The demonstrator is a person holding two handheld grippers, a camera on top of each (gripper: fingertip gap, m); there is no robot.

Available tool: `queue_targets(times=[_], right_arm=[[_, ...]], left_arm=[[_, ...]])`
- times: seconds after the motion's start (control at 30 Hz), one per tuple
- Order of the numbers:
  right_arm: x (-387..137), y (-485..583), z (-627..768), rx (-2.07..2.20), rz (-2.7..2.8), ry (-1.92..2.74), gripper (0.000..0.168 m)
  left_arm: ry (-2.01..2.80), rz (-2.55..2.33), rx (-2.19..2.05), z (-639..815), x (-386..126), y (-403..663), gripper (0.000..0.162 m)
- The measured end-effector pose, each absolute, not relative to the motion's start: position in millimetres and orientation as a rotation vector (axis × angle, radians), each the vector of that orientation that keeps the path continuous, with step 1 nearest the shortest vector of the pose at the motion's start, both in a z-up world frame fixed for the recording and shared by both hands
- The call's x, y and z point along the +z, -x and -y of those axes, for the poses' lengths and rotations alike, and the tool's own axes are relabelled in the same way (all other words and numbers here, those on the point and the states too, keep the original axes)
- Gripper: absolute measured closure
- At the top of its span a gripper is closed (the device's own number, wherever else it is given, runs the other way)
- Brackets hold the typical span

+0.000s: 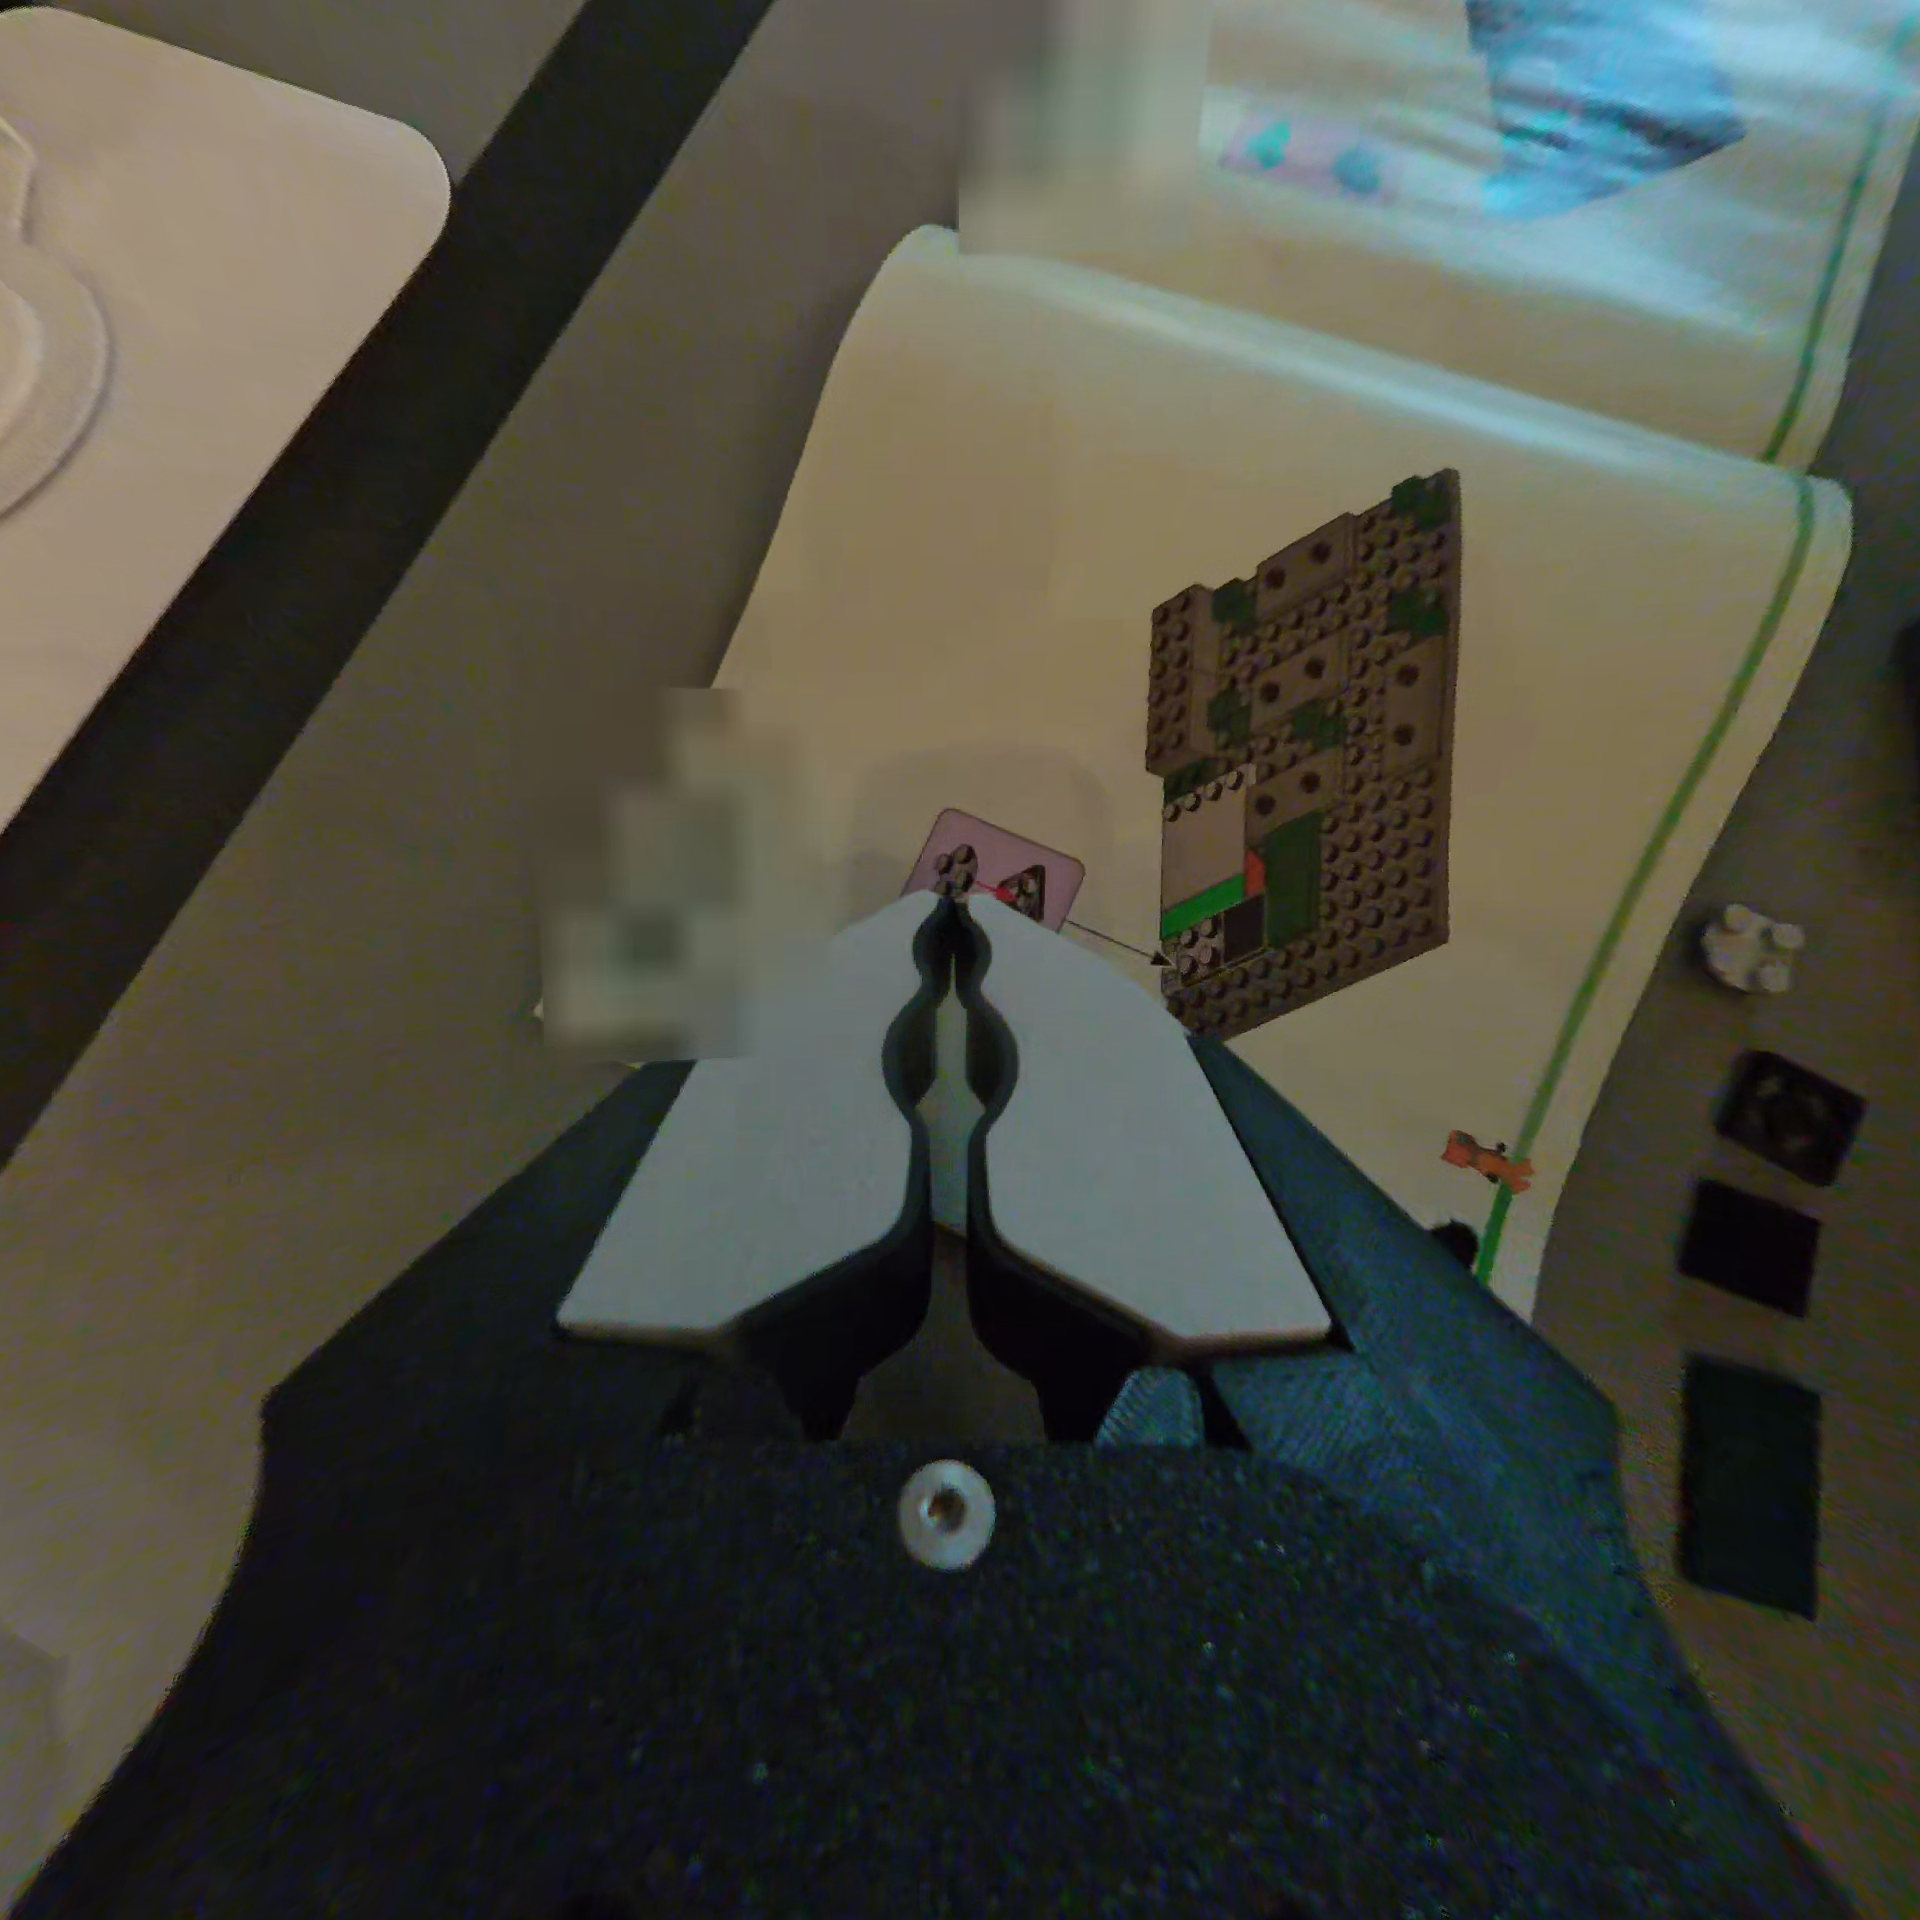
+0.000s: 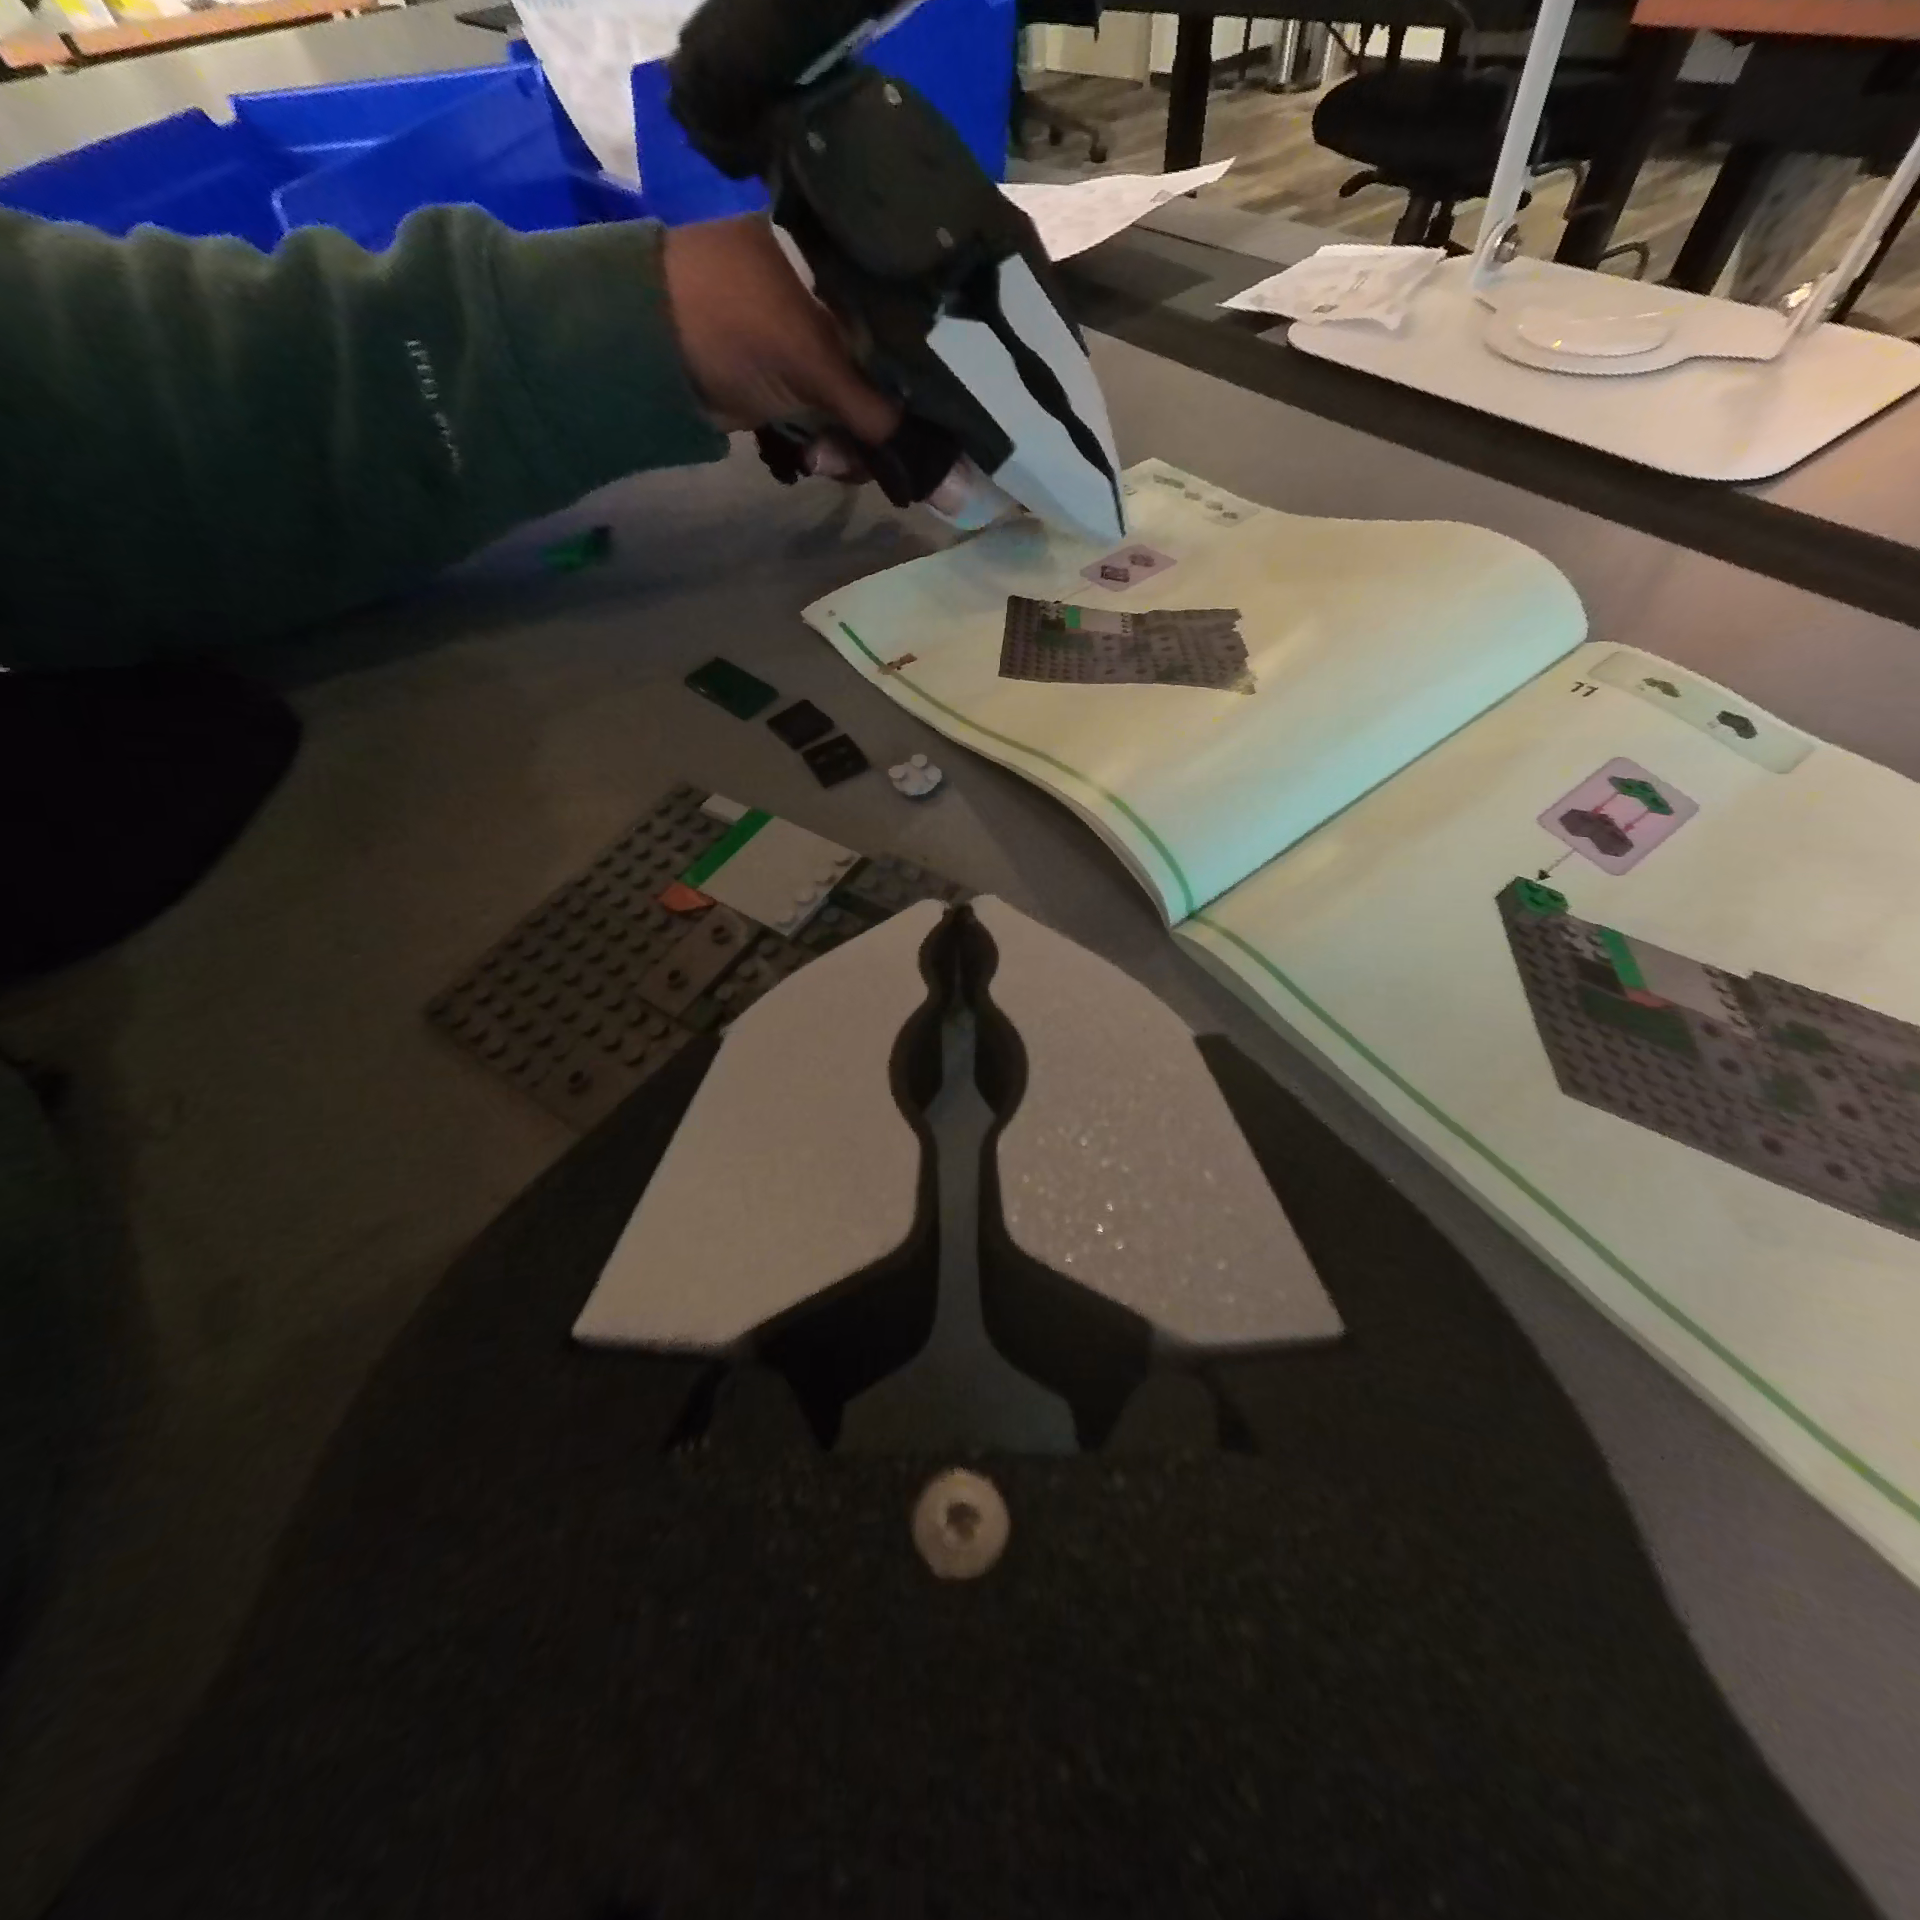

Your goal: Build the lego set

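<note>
My left hand-held gripper [image 2: 1117,530], closed and empty, points at the booklet [image 2: 1299,727]. The round white piece [image 2: 916,776] lies nearer my closed, empty right hand-held gripper [image 2: 961,914], just above the baseplate [image 2: 582,977].

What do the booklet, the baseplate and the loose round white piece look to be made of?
Booklet: paper, slightly glossy; its open pages curl and catch light.
Baseplate: looks like hard moulded plastic, matte grey, with rows of studs.
Round white piece: likely the same plastic, smooth, studded on top.

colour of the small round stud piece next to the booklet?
White: the round piece shows best in the left wrist view.
</note>
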State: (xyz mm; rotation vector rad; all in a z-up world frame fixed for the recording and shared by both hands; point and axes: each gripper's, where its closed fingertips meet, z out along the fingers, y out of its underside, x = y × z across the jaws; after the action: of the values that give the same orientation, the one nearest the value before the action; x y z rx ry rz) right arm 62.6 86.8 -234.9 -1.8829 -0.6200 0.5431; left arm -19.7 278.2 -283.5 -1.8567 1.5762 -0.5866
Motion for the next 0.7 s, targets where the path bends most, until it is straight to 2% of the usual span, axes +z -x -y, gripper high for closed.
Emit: queue_targets(times=[0.7], right_arm=[[-236,-61,-86,0.556,0.628,1.886,0.168]], left_arm=[[1.847,-1.610,-0.553,-259,-283,25,0.162]])
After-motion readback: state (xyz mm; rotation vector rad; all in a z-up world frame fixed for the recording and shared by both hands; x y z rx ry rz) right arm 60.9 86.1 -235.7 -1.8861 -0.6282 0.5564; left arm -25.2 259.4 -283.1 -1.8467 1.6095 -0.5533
